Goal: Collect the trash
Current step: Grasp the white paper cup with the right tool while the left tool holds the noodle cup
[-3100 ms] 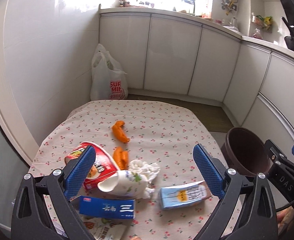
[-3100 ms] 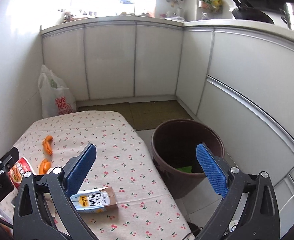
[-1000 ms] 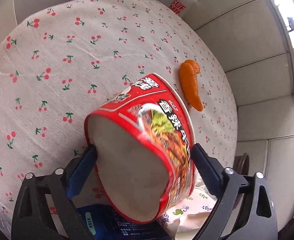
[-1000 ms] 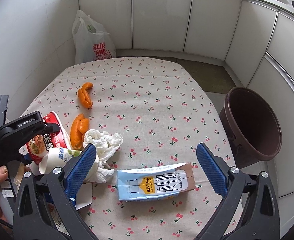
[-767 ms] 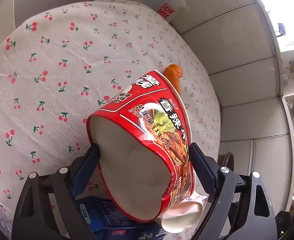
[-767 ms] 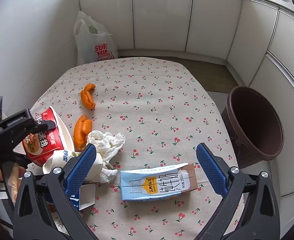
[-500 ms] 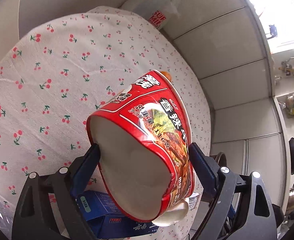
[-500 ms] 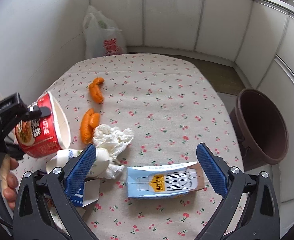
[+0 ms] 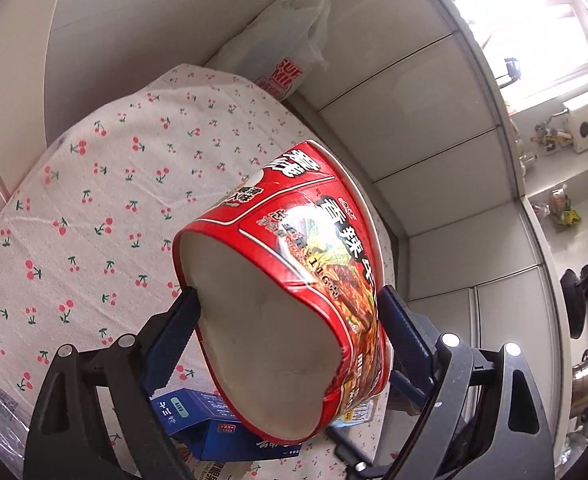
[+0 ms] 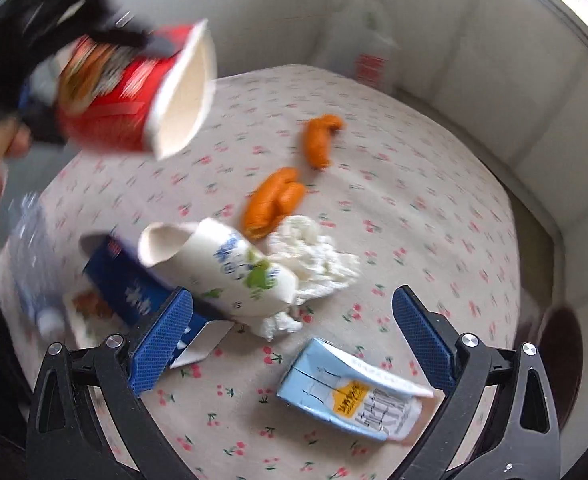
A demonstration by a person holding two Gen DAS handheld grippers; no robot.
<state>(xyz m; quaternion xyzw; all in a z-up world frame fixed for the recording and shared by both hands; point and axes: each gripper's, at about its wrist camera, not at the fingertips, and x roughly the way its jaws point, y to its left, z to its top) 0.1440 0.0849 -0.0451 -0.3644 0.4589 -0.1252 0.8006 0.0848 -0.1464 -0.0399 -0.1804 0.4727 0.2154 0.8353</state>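
Left gripper (image 9: 289, 312) clamped on red noodle cup (image 9: 294, 272), tipped sideways, mouth away from gripper; right gripper (image 10: 294, 336) spread apart.

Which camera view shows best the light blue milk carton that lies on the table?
The right wrist view: the light blue milk carton lies whole, on its side, near the open right gripper. In the left wrist view the red noodle bowl hides nearly all of it.

Squashed red noodle cup (image 9: 294, 280), airborne

The left gripper (image 9: 287, 312) clamps a red noodle cup (image 9: 289, 280) — squashed, lifted clear of the cherry-print tablecloth (image 9: 93, 208).
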